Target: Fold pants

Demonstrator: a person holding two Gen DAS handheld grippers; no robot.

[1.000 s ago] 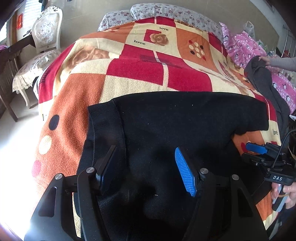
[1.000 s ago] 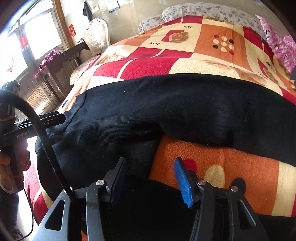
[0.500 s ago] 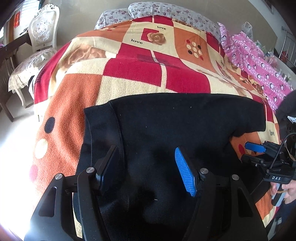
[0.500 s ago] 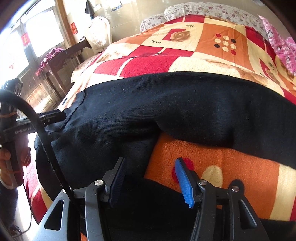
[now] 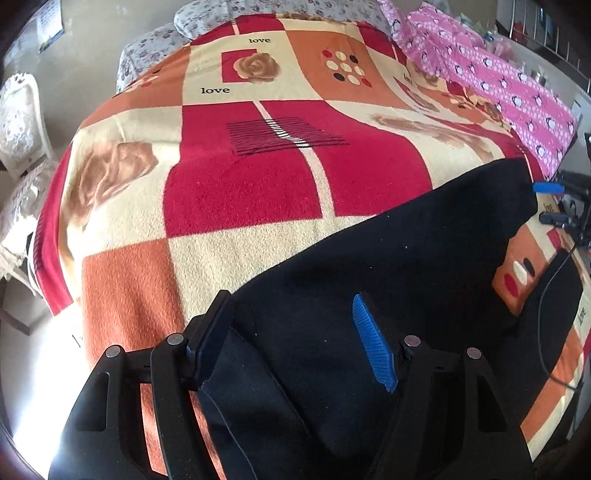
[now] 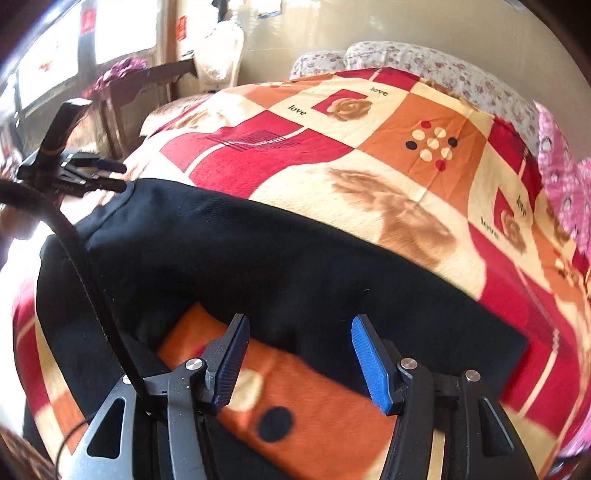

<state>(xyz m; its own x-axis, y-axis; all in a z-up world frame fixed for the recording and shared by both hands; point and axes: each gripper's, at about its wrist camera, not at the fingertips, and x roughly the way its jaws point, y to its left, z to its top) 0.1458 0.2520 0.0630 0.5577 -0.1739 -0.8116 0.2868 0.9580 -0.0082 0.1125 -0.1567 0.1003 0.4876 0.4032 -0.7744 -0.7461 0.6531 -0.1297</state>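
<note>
The bed blanket (image 5: 236, 206), checked in red, orange and cream with rose prints and the word "love", filled most of both views. Black pants (image 5: 388, 266) lay spread flat on it near its front edge, running from about 7 o'clock to 2 o'clock in the left wrist view; in the right wrist view the pants (image 6: 258, 258) crossed the frame from 9 o'clock to 4 o'clock, one leg forking off and leaving a wedge of bare orange blanket at 6 o'clock.

A pink patterned cover (image 5: 491, 81) lay along the blanket's edge at 2 o'clock, floral pillows (image 5: 258, 9) at 12 o'clock. A white chair (image 5: 18, 122) stood off the bed at 9 o'clock.

Left gripper (image 5: 291, 339): jaws stood wide apart over the pants' end, having just opened further; cloth lay below them, and the pads pressed on nothing. Released.

Right gripper (image 6: 299, 362): jaws apart over the gap between the legs, blanket and pant edge beneath, nothing clamped. Released. Its blue pad (image 5: 548, 187) showed at 3 o'clock in the left view, just off the leg end.
</note>
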